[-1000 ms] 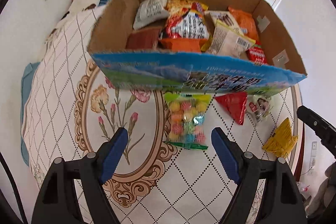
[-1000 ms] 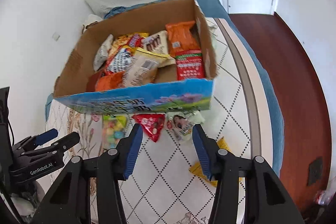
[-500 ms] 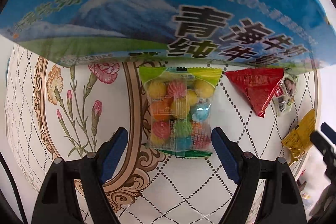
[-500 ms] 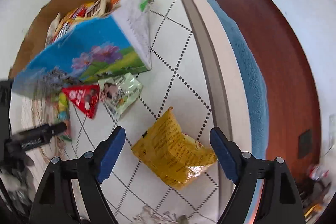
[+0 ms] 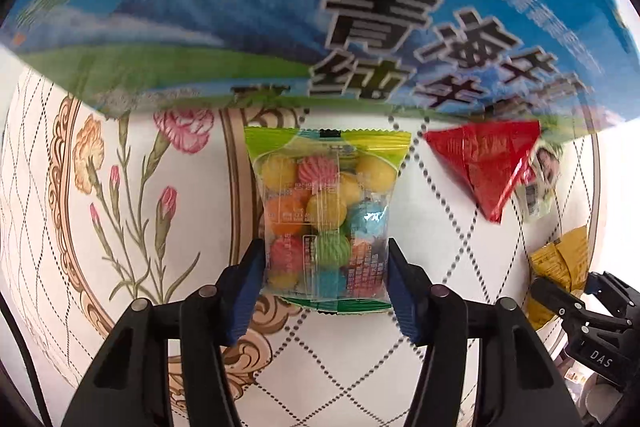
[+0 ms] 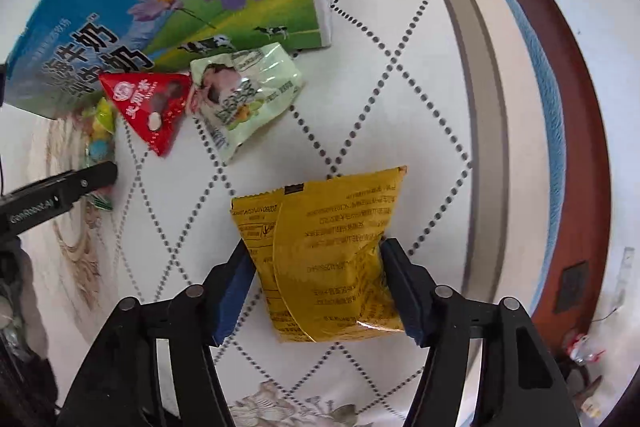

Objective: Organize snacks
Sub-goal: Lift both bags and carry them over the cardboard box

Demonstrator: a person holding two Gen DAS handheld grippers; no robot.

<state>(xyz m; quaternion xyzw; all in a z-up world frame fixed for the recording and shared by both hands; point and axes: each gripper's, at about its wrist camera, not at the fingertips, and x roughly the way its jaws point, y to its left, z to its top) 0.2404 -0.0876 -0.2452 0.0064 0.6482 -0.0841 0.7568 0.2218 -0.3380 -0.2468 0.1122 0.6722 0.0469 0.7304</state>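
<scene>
Since the earlier frames both grippers have descended to the surface. The left gripper (image 5: 326, 281) jaws are closing, pads against the candy bag (image 5: 326, 215). The right gripper (image 6: 318, 285) jaws are closing, pads against the yellow packet (image 6: 332, 263). Surface: a quilted floral cover (image 6: 384, 99); red-brown floor (image 6: 576, 155) far right. Loose snacks: four, including one red triangular pack (image 6: 150, 107) and one pale green packet (image 6: 244, 95), both near the one blue carton (image 6: 168, 3).

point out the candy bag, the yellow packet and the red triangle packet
candy bag (image 5: 326, 211), left wrist view, on the clear middle over the sweets
yellow packet (image 6: 336, 259), right wrist view, on its creased middle
red triangle packet (image 6: 150, 107), right wrist view, on its printed face
</scene>
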